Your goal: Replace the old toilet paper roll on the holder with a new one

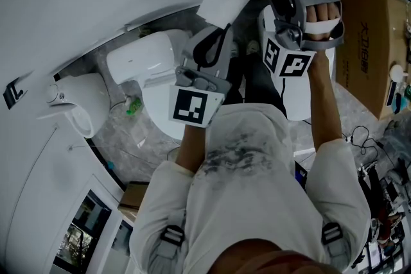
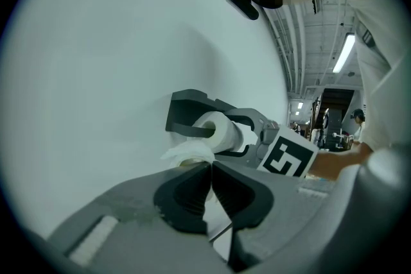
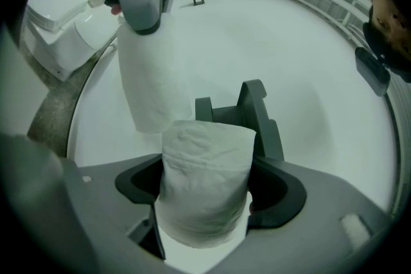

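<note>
A person, seen from above, holds a gripper in each hand close to a white wall (image 3: pixel 270 35). The right gripper (image 3: pixel 204 188) clasps a new toilet paper roll (image 3: pixel 205 163) between its widely spread jaws, pads pressing on both sides of the roll. Directly behind the roll a grey holder (image 3: pixel 253 112) is fixed to the wall. From the left gripper view, the roll's hollow end sits right at the tip of the holder's arm (whether the arm has entered the core is hard to tell).

The left gripper (image 3: pixel 145 22) is raised just beside it, jaws pinched together on a loose sheet of toilet paper (image 3: pixel 154 80) that hangs flat against the wall. A white toilet (image 1: pixel 138 58) stands below on the left, and a cardboard box (image 1: pixel 366 29) on the right.
</note>
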